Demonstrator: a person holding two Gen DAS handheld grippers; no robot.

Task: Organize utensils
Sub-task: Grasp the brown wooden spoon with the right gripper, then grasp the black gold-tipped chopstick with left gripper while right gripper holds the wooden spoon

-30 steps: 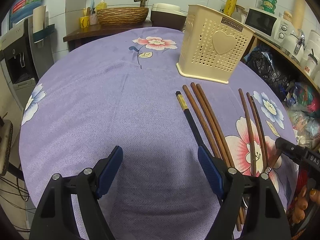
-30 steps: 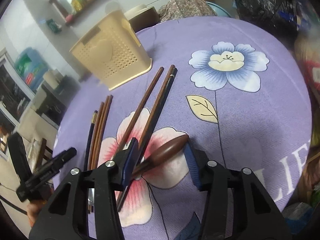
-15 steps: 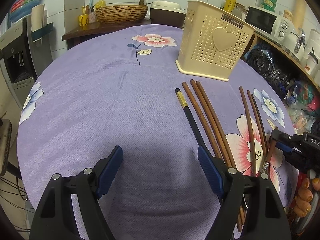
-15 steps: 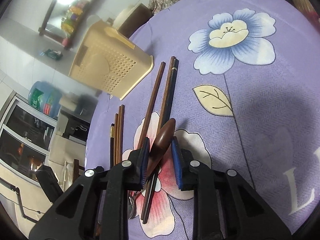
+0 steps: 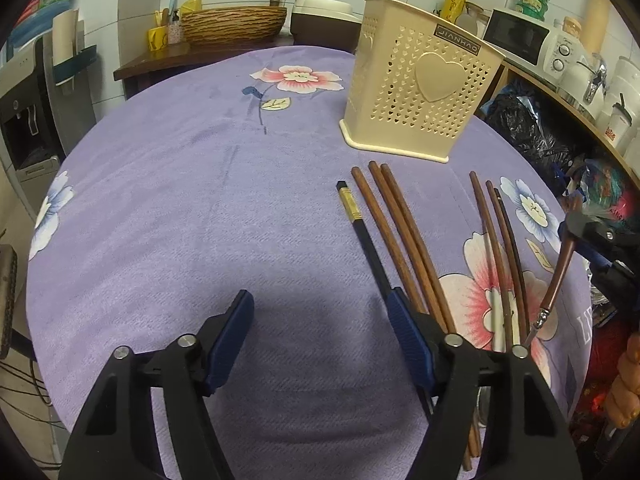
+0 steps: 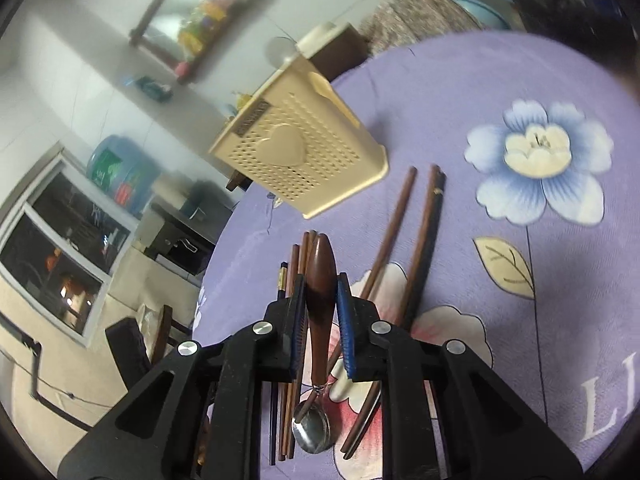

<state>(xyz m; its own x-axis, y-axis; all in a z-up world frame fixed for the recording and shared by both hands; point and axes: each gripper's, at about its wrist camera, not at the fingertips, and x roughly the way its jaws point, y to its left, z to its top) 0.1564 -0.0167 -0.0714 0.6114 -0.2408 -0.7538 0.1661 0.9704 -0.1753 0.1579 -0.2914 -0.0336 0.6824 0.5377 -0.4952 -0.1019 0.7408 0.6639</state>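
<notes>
The right hand-held gripper [image 6: 318,312] is clenched on a spoon's [image 6: 319,284] brown handle, bowl hanging above the purple-clothed counter [image 5: 160,200]. The left hand-held gripper [image 5: 320,336] hovers released beside the chopsticks [image 5: 396,236], with the cream utensil basket [image 5: 424,88] beyond.

The tablecloth [image 5: 160,208] is a matt purple cloth with a fine woven texture and printed flowers. The utensil holder [image 5: 420,92] is cream plastic, smooth, with many small holes. The chopsticks [image 5: 400,236] look like brown wood with a soft shine; one black chopstick [image 5: 362,232] has a gold band. The spoon [image 6: 320,308] has a glossy dark wooden handle and a shiny metal bowl. The right gripper [image 6: 318,312] has matt black plastic and ribbed blue pads [image 6: 345,320].
</notes>
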